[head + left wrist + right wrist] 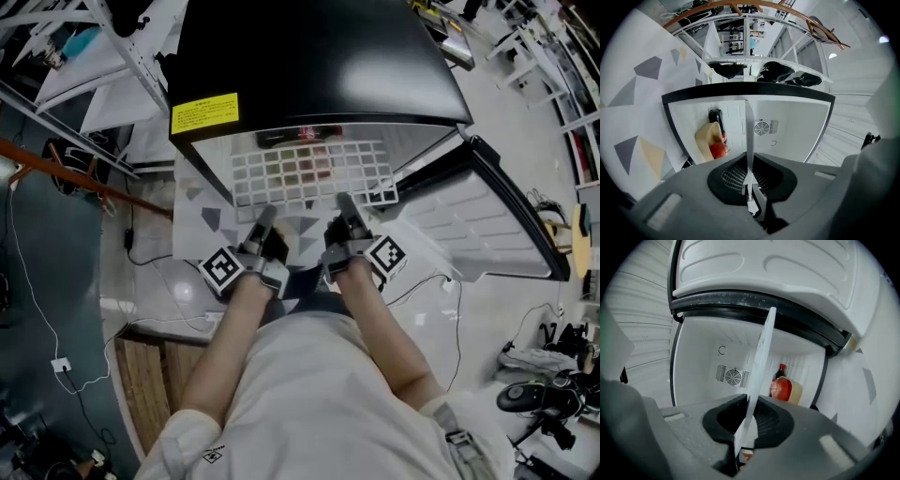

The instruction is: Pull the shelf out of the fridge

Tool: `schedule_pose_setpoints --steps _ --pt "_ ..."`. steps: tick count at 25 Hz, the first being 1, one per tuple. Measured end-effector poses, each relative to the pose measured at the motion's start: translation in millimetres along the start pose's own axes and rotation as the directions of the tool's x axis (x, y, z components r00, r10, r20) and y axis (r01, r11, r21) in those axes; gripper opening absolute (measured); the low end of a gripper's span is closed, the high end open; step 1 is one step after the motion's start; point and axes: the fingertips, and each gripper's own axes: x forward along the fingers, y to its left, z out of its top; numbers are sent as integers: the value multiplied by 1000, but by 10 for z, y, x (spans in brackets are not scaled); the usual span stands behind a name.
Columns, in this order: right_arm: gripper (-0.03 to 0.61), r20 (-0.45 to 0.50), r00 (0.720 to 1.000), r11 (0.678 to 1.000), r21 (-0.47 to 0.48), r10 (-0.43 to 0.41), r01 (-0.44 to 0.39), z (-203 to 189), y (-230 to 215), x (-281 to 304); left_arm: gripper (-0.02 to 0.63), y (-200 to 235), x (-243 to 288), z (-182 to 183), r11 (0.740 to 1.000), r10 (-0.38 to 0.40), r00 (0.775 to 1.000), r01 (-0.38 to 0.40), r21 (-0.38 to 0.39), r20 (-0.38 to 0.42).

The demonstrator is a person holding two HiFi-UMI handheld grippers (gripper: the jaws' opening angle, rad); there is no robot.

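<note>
Shelf partway out of fridge. Left gripper and right gripper both have fingers clamped tight on its front edge. Inside fridge, near side wall: dark bottle, plus beige bowl with red round thing tucked in it.

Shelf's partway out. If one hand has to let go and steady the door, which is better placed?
Right, probably. The door hangs open on that side, beside the right gripper; the left gripper is across the shelf from it. Both grip the shelf, so left would hold it alone.

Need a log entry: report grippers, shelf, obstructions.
Left gripper, right gripper both shut on shelf edge. Shelf partway out of fridge. Door open, nothing blocking.
</note>
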Motion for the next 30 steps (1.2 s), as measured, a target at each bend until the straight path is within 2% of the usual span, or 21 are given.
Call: schedule_pose_setpoints --steps 9,15,21,30 --pt "37 68 998 1000 25 9 -10 -24 25 -76 33 -23 -62 -45 999 -16 998 13 -34 -64" --pt "37 75 997 1000 19 9 -10 -37 16 -149 33 -16 -128 -101 999 -18 996 15 -34 -83" --pt "35 33 999 999 24 21 -22 -60 -19 -253 32 20 -219 -183 999 -20 999 19 -28 -37" --pt "32 -73 996 998 40 50 -47 -75 -26 -367 32 11 -343 -251 1000 -15 995 14 5 95"
